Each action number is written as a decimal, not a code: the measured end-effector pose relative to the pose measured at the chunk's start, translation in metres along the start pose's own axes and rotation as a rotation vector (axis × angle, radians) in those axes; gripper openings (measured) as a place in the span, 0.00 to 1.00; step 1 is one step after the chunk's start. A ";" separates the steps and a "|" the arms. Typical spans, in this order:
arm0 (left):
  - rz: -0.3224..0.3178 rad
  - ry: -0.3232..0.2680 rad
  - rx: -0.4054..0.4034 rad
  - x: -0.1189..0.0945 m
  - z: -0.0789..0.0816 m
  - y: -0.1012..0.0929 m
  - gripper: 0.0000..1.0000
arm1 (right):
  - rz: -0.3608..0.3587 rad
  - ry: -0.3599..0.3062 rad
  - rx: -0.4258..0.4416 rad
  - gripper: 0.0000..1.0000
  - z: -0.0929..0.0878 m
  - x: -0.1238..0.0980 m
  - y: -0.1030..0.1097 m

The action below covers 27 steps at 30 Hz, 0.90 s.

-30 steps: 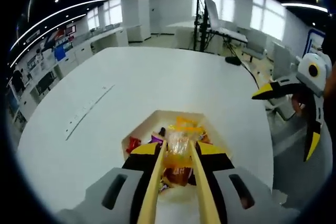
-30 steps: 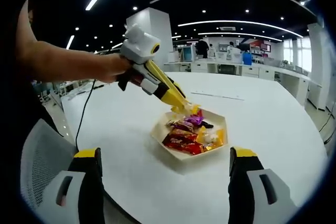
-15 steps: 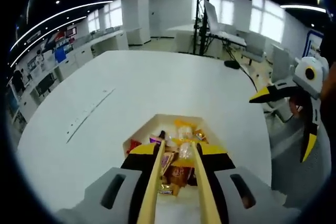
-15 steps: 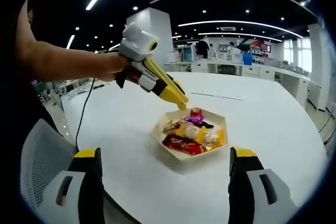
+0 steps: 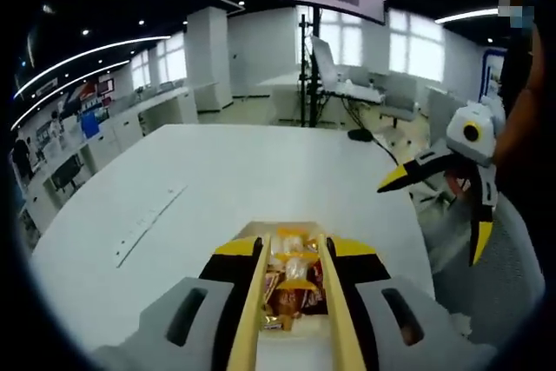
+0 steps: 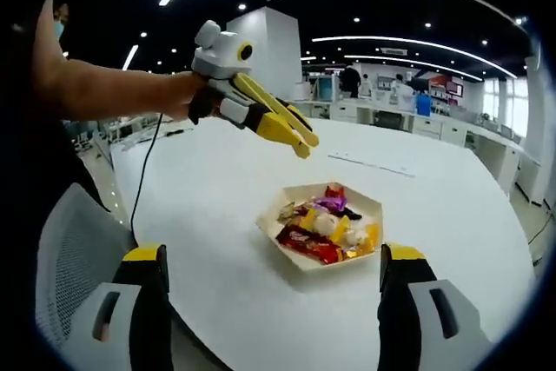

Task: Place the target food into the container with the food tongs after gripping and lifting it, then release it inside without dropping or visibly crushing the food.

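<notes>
A cream hexagonal tray (image 6: pixel 271 221) sits on the round white table (image 6: pixel 200 206) and holds wrapped snacks: a red one (image 6: pixel 306 243), a purple one (image 6: pixel 333 203) and a pale clear-wrapped one (image 6: pixel 325 224). My left gripper (image 5: pixel 295 245) is shut on wooden food tongs (image 5: pixel 254 301). The tong arms stand apart with nothing between them, and the snacks (image 5: pixel 294 288) lie below in the tray (image 5: pixel 291 226). In the right gripper view the left gripper (image 6: pixel 300 138) hovers above and left of the tray. My right gripper (image 6: pixel 274 254) is wide open and empty, near the table's edge.
The right gripper (image 5: pixel 434 215) hangs open off the table's right side, held by a person's arm. A power strip (image 5: pixel 148 223) lies on the table to the left. A grey mesh chair (image 6: pixel 69 275) stands beside the table. Desks and a monitor stand (image 5: pixel 308 58) are behind.
The tongs let the clear-wrapped snack go into the tray. The left gripper then rose up and back from the tray with the tongs empty. The right gripper stayed open.
</notes>
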<state>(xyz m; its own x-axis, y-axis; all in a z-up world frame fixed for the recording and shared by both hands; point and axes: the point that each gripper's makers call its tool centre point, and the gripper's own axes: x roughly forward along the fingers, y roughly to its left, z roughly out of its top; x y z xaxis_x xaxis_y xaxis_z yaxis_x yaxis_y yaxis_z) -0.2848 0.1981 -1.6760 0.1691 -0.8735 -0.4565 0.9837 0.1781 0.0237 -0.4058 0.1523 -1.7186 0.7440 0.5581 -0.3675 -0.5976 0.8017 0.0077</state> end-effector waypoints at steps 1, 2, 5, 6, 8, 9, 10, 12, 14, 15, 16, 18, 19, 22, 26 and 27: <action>0.002 -0.007 0.002 -0.007 0.001 0.000 0.26 | 0.008 -0.014 -0.007 0.99 0.008 0.001 -0.001; 0.000 -0.013 -0.001 -0.011 0.001 -0.001 0.26 | 0.022 -0.042 -0.031 0.99 0.019 0.002 -0.002; -0.027 -0.055 -0.026 -0.031 0.006 -0.008 0.26 | 0.055 -0.080 -0.117 0.99 0.042 0.004 -0.002; -0.023 -0.058 -0.020 -0.036 0.006 -0.009 0.26 | 0.075 -0.078 -0.135 0.97 0.046 0.004 -0.001; -0.034 -0.074 0.001 -0.047 0.008 -0.016 0.26 | 0.103 -0.083 -0.151 0.95 0.055 0.004 0.002; -0.041 -0.081 0.001 -0.051 0.009 -0.019 0.26 | 0.130 -0.084 -0.157 0.94 0.060 0.005 0.005; -0.036 -0.092 0.008 -0.058 0.010 -0.022 0.26 | 0.149 -0.081 -0.159 0.94 0.063 0.005 0.007; -0.029 -0.096 0.014 -0.067 0.008 -0.026 0.26 | 0.166 -0.096 -0.178 0.95 0.073 0.007 0.009; -0.030 -0.106 0.005 -0.078 0.007 -0.031 0.26 | 0.208 -0.100 -0.177 0.94 0.081 0.009 0.016; -0.035 -0.116 0.010 -0.082 0.007 -0.034 0.26 | 0.220 -0.112 -0.177 0.94 0.087 0.010 0.017; -0.040 -0.120 0.013 -0.086 0.006 -0.037 0.26 | 0.225 -0.114 -0.177 0.94 0.088 0.011 0.018; -0.044 -0.129 0.018 -0.093 0.006 -0.042 0.26 | 0.306 -0.118 -0.152 0.92 0.097 0.013 0.031; -0.050 -0.145 0.015 -0.098 0.007 -0.046 0.26 | 0.293 -0.120 -0.163 0.93 0.100 0.015 0.028; -0.081 -0.194 -0.007 -0.109 0.012 -0.057 0.26 | 0.348 -0.144 -0.179 0.93 0.113 0.019 0.039; -0.105 -0.254 -0.027 -0.120 0.018 -0.067 0.26 | 0.421 -0.159 -0.151 0.90 0.123 0.025 0.049; -0.103 -0.263 -0.026 -0.122 0.020 -0.068 0.25 | 0.436 -0.163 -0.158 0.90 0.125 0.028 0.051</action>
<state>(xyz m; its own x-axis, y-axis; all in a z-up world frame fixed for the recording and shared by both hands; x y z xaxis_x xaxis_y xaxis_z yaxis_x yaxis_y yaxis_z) -0.3711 0.2836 -1.6046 0.0813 -0.9746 -0.2087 0.9953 0.0906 -0.0354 -0.3778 0.2358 -1.6120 0.4438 0.8710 -0.2107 -0.8925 0.4506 -0.0173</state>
